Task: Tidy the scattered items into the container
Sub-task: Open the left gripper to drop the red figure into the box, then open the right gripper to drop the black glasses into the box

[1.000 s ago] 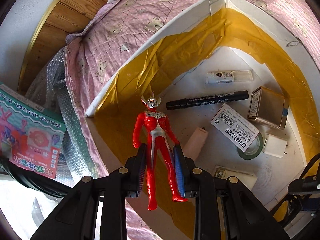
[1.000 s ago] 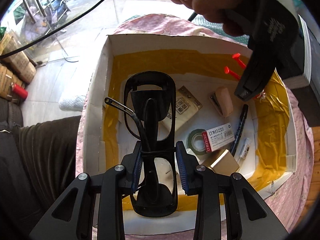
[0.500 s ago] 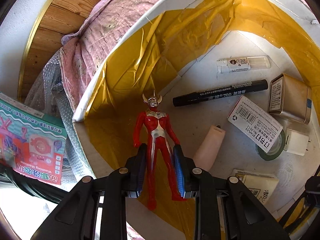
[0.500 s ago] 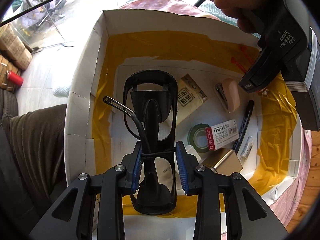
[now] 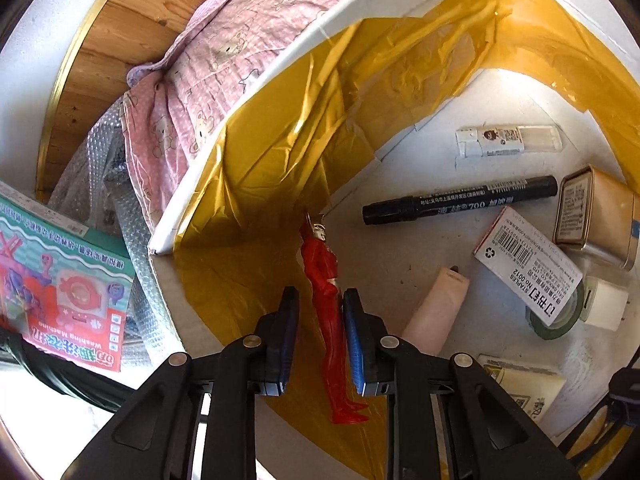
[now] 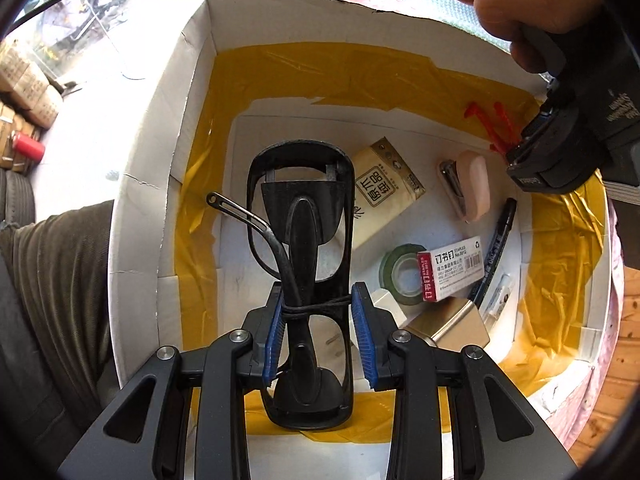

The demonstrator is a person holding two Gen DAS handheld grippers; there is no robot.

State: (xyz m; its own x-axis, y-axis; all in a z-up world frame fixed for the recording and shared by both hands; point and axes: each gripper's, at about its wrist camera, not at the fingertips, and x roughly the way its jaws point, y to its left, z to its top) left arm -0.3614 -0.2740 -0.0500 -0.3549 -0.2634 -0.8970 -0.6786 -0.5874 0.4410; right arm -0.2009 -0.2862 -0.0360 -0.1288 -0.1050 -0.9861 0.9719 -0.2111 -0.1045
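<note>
A white cardboard box lined with yellow tape lies under both grippers. My left gripper is shut on a red toy figure. The figure hangs side-on, head down, over the box's near corner. From the right wrist view, the left gripper is at the far right wall, with the figure's red legs sticking out. My right gripper is shut on folded black glasses tied with a band, above the box floor. One temple arm juts left.
In the box lie a black marker, a staples box, a pink stapler, a gold tin, a small tube, green tape and a beige packet. Pink cloth lies under the box. A person's leg is at left.
Both grippers have come closer to the box and lower. The red figure has twisted in the left grip from facing me to side-on. The glasses sit as before.
</note>
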